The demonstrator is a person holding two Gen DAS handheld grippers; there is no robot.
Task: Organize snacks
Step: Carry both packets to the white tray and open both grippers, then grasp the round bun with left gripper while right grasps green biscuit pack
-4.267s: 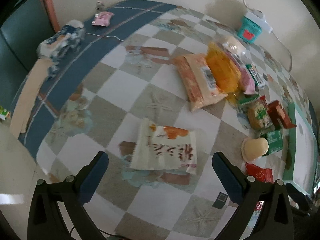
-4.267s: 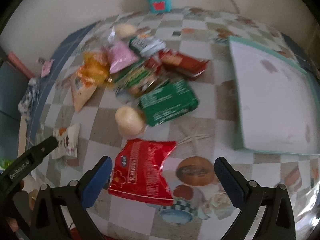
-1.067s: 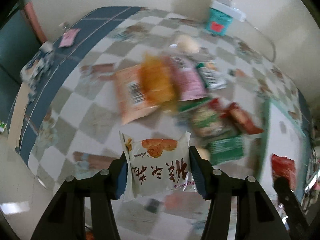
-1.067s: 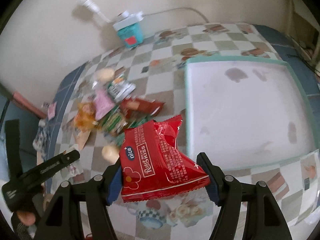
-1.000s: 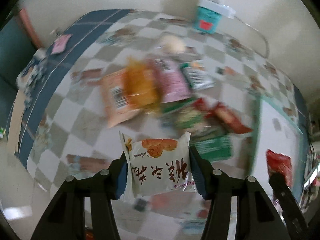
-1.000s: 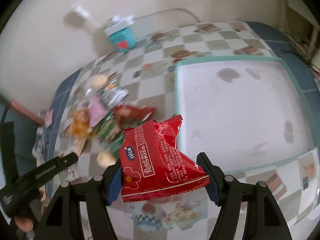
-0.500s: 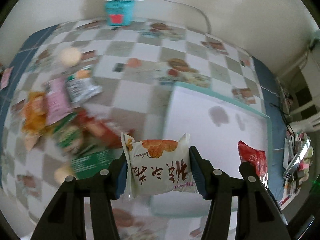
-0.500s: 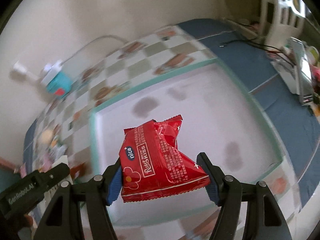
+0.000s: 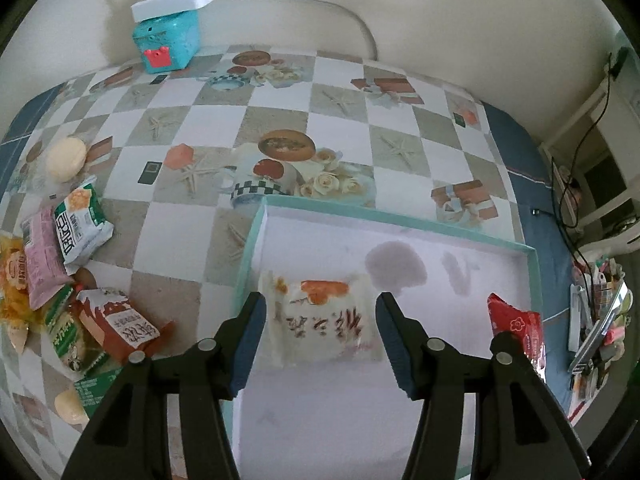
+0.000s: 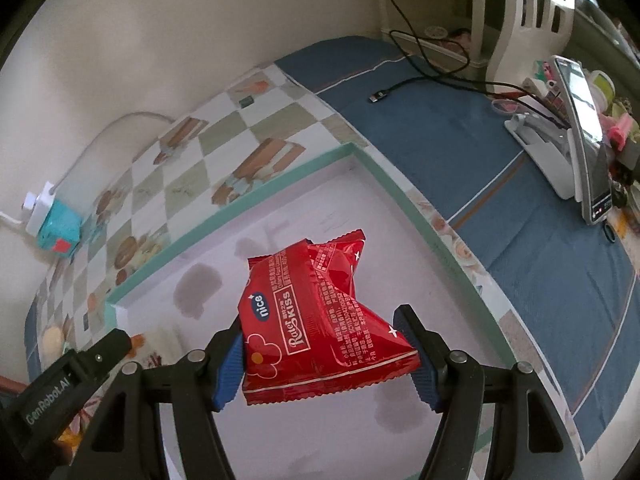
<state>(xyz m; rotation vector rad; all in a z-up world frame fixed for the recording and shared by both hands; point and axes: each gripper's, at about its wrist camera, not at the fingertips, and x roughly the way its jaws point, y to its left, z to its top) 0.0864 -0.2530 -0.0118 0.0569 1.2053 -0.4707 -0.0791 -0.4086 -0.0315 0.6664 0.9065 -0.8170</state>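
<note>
Since the earlier frames, both packets have been carried from the checked tablecloth (image 9: pixel 280 128) to the shallow white tray with a teal rim (image 9: pixel 400 224). At the left gripper (image 9: pixel 318 336), the jaws are opening, and the white snack packet with orange print (image 9: pixel 320 322) is seen lying on the tray floor between the blue pads (image 9: pixel 250 336), with a gap on each side. At the right gripper (image 10: pixel 328 354), the glossy red packet marked "nice" (image 10: pixel 316 320) is pinched between the pads and held above the tray. A heap of mixed snack packets (image 9: pixel 60 272) is left on the cloth beside the tray's left rim. A teal box (image 9: pixel 168 40) is seen against the wall.
</note>
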